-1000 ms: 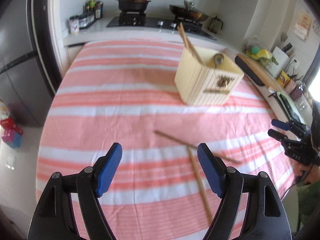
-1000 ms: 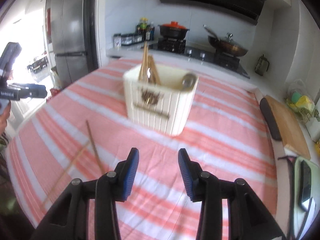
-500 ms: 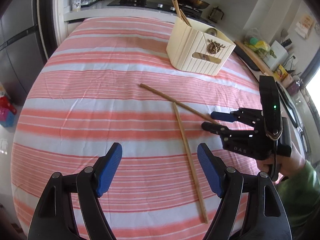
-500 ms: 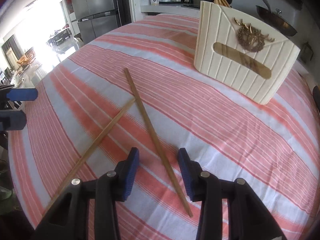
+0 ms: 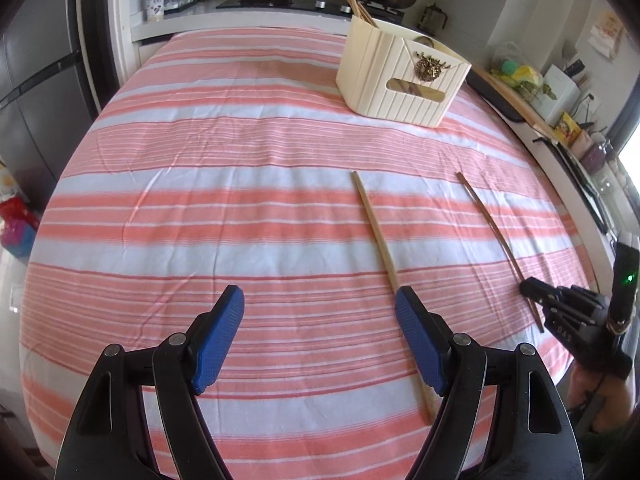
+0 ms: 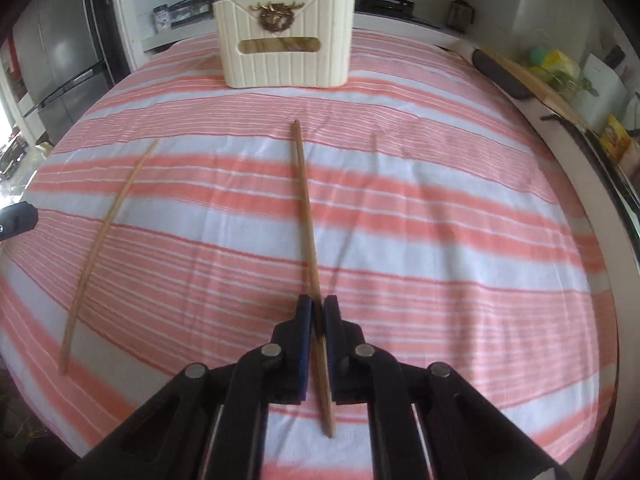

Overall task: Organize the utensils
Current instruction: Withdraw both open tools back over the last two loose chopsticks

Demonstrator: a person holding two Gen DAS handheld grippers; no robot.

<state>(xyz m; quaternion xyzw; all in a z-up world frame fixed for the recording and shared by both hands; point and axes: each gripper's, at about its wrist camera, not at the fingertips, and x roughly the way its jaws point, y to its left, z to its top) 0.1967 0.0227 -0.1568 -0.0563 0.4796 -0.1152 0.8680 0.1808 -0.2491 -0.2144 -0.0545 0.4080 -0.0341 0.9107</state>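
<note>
Right wrist view shows the right gripper [image 6: 316,312] at the bottom middle, its blue pads pressed together on a long thin brown wooden chopstick [image 6: 305,208] that points up the frame toward the cream ribbed plastic utensil box [image 6: 286,62] at the top. Left gripper [image 5: 320,334] is spread wide with nothing in it, just beside a paler wooden chopstick [image 5: 376,228] lying on the pink and white striped cloth [image 5: 200,200]. Lift slowly, keep the stick from slipping, then tip it into the box.

The cloth [image 5: 240,208] on the desk looks soft and matt, with small wrinkles. The chopsticks [image 6: 306,216] are matt wood. The cream holder [image 6: 286,60] is ribbed plastic with a slight shine.
</note>
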